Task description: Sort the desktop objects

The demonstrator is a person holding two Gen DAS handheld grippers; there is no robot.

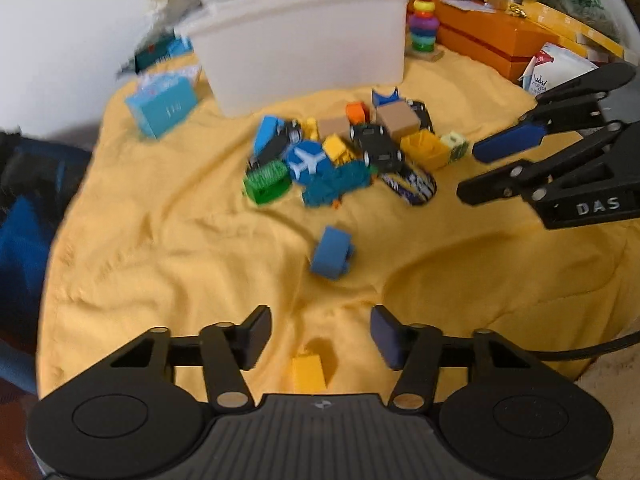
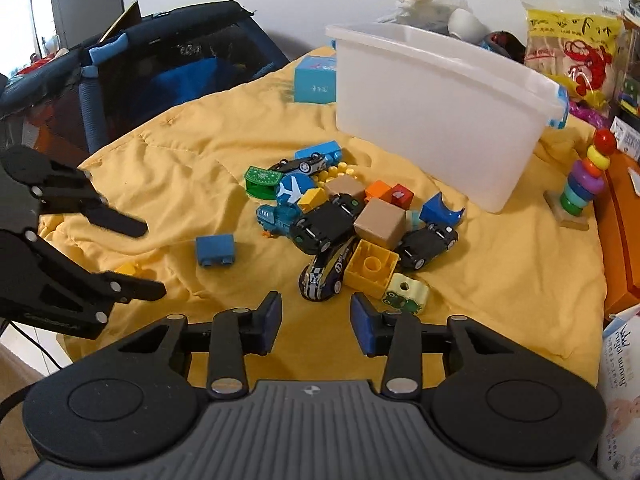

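A heap of small toys lies on the yellow cloth: black toy cars, yellow, tan and orange blocks, a blue disc with a white plane, a green piece. A blue block lies alone nearer me. A small yellow block rests just ahead of my left gripper, which is open and empty. My right gripper is also open and empty, a little short of a striped toy car. A white plastic bin stands behind the heap.
A light blue box sits left of the bin. A ring-stacker toy and an orange box stand to the right. Bags and clutter line the back. A dark playpen borders the cloth's left side.
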